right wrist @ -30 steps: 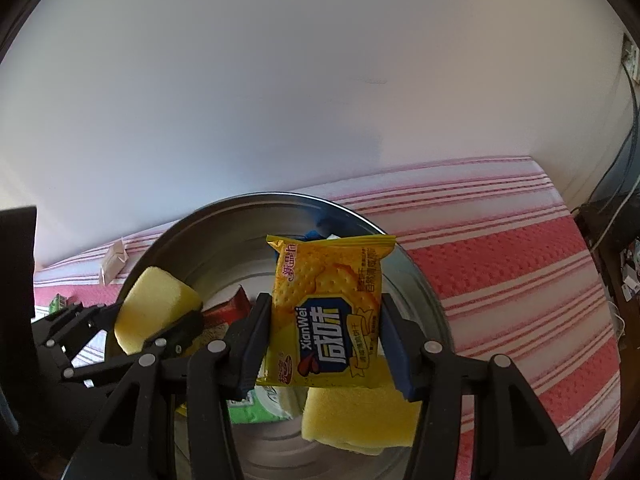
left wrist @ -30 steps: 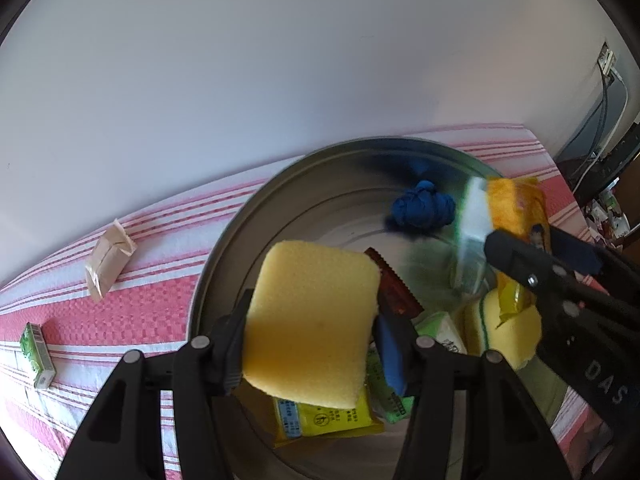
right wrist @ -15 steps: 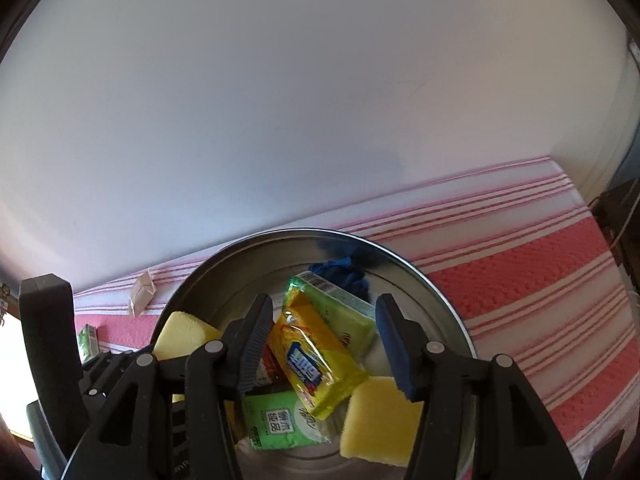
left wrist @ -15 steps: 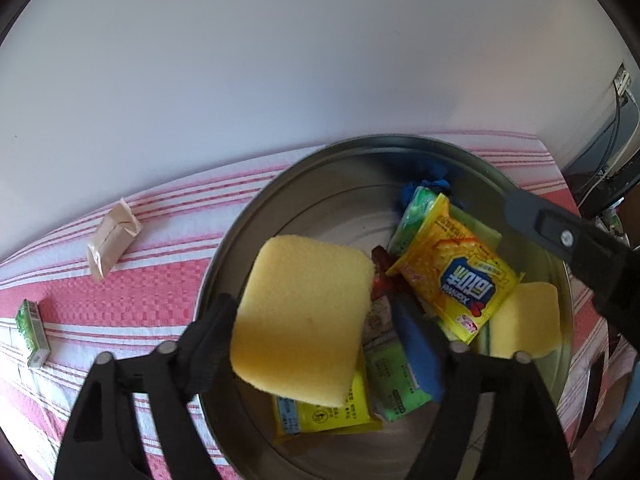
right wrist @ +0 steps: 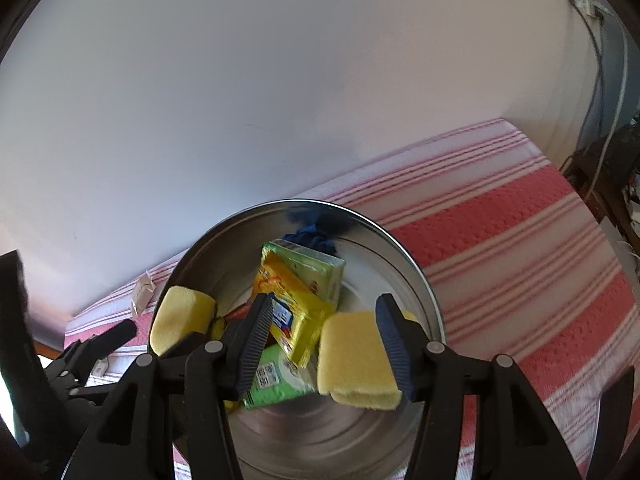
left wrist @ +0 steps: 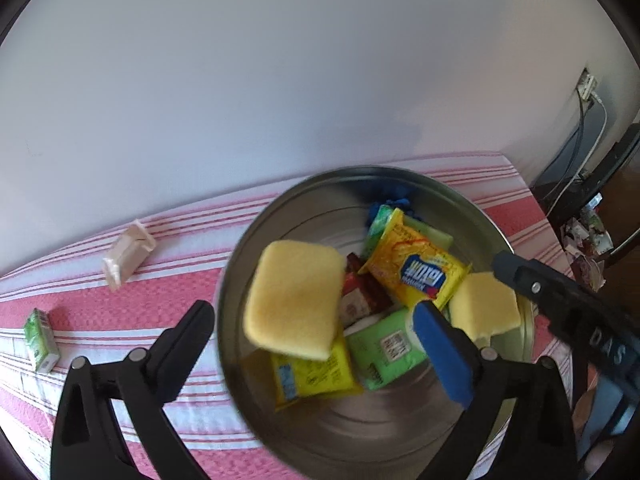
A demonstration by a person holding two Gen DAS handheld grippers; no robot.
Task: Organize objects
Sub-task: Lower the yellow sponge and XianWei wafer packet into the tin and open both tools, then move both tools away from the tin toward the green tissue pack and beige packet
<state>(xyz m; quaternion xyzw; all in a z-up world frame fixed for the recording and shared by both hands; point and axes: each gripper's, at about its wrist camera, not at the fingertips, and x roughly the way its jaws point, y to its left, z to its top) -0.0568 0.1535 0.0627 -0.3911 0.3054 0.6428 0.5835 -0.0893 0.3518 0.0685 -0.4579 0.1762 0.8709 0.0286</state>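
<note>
A round metal bowl (left wrist: 240, 264) (right wrist: 400, 248) sits on a red striped cloth. My left gripper (left wrist: 314, 312) hangs above it, its jaws still opening wide. A blurred yellow sponge (left wrist: 296, 300) (right wrist: 180, 316) lies free between the fingers, touching neither pad. My right gripper (right wrist: 322, 308) is open over the bowl with nothing between its pads. Below it lie a yellow cracker packet (right wrist: 292, 320) (left wrist: 416, 276), a second yellow sponge (right wrist: 356, 364) (left wrist: 484, 308), a green packet (right wrist: 276, 380) (left wrist: 384, 348), a green box (right wrist: 316, 272) and a blue cloth (right wrist: 312, 236).
A small white box (left wrist: 128, 254) and a small green carton (left wrist: 40, 340) lie on the cloth left of the bowl. A white wall rises close behind. Cables and a wall socket (left wrist: 586, 88) are at the right, past the table's edge.
My left jaws have opened and let go of the yellow sponge. The right gripper released the cracker packet, which now lies in the bowl. Both grippers have pulled back from the bowl.
</note>
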